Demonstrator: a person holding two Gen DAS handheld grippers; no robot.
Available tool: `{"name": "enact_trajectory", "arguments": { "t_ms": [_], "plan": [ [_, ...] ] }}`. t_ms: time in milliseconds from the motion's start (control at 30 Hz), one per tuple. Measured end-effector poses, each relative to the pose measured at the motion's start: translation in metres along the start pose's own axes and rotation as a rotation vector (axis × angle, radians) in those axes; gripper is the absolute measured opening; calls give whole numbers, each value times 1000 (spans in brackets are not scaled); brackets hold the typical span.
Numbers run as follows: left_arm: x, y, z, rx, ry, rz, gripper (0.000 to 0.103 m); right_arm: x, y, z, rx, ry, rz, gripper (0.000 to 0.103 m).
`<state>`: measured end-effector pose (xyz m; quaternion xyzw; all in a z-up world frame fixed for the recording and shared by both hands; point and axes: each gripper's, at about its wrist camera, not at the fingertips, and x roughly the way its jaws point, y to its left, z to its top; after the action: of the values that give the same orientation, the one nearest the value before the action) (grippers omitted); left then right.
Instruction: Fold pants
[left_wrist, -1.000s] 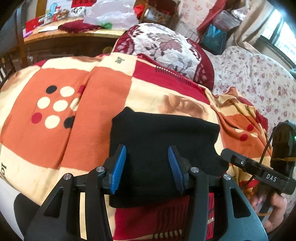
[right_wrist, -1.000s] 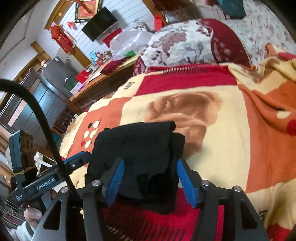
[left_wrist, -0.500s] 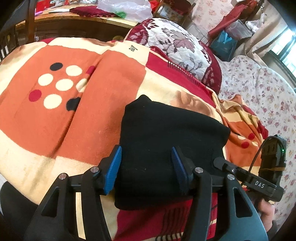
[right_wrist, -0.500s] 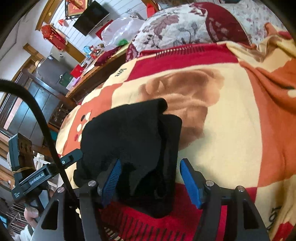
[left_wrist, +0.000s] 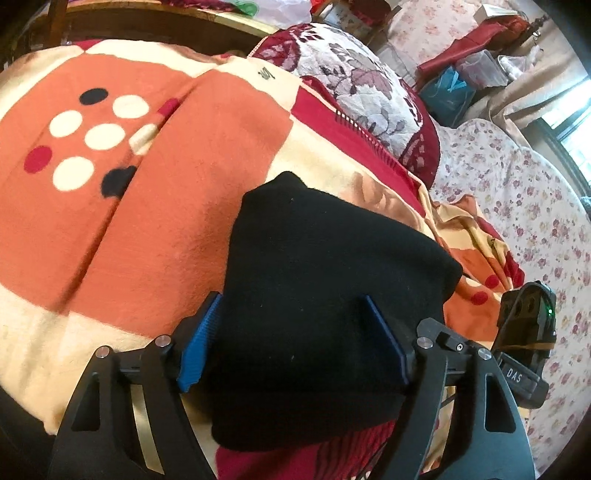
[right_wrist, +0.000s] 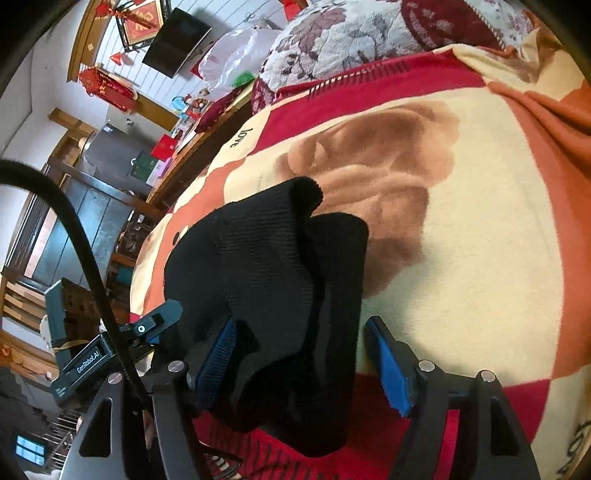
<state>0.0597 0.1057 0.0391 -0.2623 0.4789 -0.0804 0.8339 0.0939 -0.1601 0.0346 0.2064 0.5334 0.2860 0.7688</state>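
- Pants first: the black knit pants (left_wrist: 325, 288) are folded into a chunky bundle lying on the orange, cream and red patterned fleece blanket (left_wrist: 177, 206), pretty much dead centre in both wrist views.
- In the left wrist view the left gripper (left_wrist: 295, 339) with its blue pads comes in from 6 o'clock – the jaws are opening, the bundle sits between them, and the pads don't look like they're squeezing the cloth.
- At about 3 to 4 o'clock in that view you can see the body of the right gripper (left_wrist: 524, 332), black with a small green light.
- Right wrist view: the right gripper (right_wrist: 303, 365) is also opening. The right pad stands clear of the cloth with cream blanket (right_wrist: 461, 229) showing in the gap; the left pad is partly hidden behind a fold of the pants (right_wrist: 273, 280), so I can't tell if it touches.
- The upper layer of the fold is ribbed and its corner pokes up toward 12 o'clock.
- The left gripper's (right_wrist: 147, 328) black body sits at 8 o'clock there, with a thick black cable (right_wrist: 74, 236) arching over it.
- A white and maroon floral pillow (left_wrist: 362, 96) lies past the blanket at 12 to 1 o'clock – well apart from the pants.
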Motion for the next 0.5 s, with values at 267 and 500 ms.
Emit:
{"name": "enact_trajectory", "arguments": {
  "t_ms": [267, 500],
  "plan": [
    [-11, -12, -2, 78, -15, -17, 57, -12, 17, -7, -87, -58, -4, 44],
    [-32, -39, 12, 130, -56, -55, 53, -36, 27, 7, -95, -119, 17, 42]
  ]
}}
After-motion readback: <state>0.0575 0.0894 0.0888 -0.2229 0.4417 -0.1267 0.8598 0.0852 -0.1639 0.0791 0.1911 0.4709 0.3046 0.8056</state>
